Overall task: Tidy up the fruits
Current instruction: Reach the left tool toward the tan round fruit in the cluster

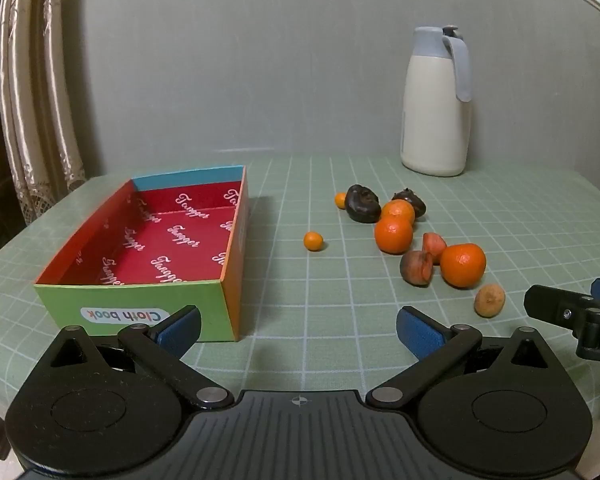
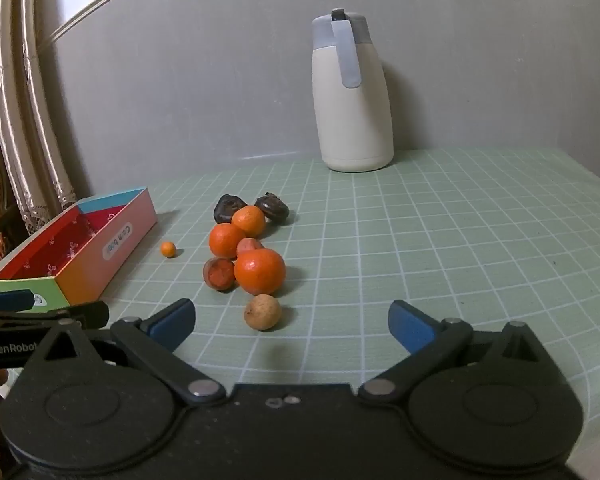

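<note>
Left wrist: green grid mat (image 1: 340,360), grey wall (image 1: 260,80); both hand-held grippers (image 1: 298,328) (image 2: 292,322) wide.

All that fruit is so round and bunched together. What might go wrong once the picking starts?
1. The mandarins sit touching in a tight cluster, so closing on one may nudge the others rolling across the mat.
2. The tan longan, nearest the open right hand-held gripper, is small and round and might squirt out of the pads.
3. The cut fruit half looks soft and may get crushed.
</note>
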`<state>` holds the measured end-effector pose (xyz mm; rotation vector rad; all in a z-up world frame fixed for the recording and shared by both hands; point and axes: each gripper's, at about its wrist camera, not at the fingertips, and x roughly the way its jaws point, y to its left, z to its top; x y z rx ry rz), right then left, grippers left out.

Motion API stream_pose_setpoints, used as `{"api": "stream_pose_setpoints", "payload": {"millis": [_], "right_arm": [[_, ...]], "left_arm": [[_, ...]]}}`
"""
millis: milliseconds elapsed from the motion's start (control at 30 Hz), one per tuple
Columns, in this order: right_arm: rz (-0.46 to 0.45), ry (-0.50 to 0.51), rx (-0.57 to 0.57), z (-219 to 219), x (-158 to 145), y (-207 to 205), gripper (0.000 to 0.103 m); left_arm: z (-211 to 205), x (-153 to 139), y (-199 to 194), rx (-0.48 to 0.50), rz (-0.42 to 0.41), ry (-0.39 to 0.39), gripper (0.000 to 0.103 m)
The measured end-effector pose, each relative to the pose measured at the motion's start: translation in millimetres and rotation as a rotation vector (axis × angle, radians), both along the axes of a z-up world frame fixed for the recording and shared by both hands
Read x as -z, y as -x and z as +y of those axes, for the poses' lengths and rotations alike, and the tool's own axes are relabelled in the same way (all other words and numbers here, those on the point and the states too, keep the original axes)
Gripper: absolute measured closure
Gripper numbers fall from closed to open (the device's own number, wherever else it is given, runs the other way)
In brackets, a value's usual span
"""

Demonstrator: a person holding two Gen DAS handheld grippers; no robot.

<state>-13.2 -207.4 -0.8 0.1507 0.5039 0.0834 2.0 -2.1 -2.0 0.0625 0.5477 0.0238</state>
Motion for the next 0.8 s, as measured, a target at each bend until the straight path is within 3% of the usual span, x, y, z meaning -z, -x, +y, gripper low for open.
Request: {"api": "stream_pose_setpoints", "payload": {"millis": [800], "right_arm": [[-0.031, -0.012, 0.037, -12.9, -2.1, 7.0, 0.0]], "left_arm": [[-11.0, -0.2, 2.8, 0.022, -0.021, -0.038, 0.0]]}}
